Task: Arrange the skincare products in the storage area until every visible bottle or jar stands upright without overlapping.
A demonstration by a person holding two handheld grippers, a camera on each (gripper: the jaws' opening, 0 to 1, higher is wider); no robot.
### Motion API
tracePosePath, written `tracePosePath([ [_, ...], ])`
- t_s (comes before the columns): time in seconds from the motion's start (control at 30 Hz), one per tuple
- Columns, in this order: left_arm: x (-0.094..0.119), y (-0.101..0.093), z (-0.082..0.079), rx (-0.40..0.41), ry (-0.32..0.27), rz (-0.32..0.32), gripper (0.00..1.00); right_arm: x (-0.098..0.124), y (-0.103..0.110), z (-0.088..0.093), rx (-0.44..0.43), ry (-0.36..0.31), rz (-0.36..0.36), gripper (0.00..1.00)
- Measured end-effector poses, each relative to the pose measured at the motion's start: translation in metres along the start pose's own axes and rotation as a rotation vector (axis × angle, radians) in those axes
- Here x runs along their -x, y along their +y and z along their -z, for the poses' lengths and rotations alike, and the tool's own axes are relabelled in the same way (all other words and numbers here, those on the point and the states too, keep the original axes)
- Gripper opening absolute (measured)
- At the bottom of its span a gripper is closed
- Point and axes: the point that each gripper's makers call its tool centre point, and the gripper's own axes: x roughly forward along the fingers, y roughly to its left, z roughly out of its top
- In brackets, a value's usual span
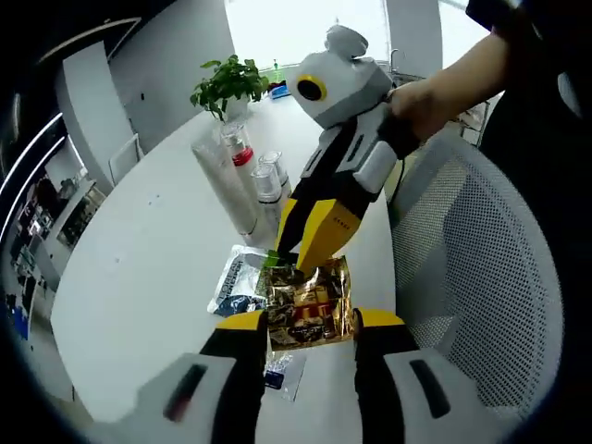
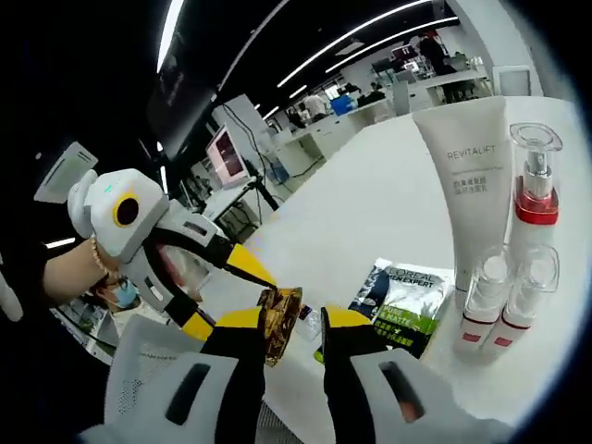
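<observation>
The gold foil sachet (image 1: 310, 310) lies flat on the white bench (image 1: 148, 268), directly ahead of the left hand-held gripper (image 1: 310, 328), whose parted jaws straddle it without clamping. The right hand-held gripper (image 1: 310, 245) reaches its far edge; its grip cannot be told. The bottles (image 2: 504, 296) stand upright beside the REVITALIFT tube (image 2: 472, 176).

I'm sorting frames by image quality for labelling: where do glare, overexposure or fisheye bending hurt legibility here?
Left gripper view: the window behind the potted plant is blown out to white, and the table edge bows from fisheye distortion. Right gripper view: the ceiling light strips curve, the background office is soft, yet the REVITALIFT tube print reads clearly; the gold foil sachet shows mild sheen.
</observation>
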Motion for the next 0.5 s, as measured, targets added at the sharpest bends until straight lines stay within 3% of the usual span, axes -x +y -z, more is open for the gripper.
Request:
tracePosePath([
  [0.13, 0.000, -0.004, -0.004, -0.014, -0.003, 0.011, 0.39, -0.002, -0.006, -0.002, -0.051, 0.003, -0.019, 0.18],
  [0.27, 0.000, -0.006, -0.007, -0.026, -0.004, 0.021, 0.39, -0.005, 0.002, 0.004, -0.113, 0.022, -0.068, 0.16],
  [0.5, 0.002, -0.010, -0.014, -0.043, 0.002, 0.034, 0.40, -0.006, 0.003, 0.004, -0.145, 0.004, -0.079, 0.06],
])
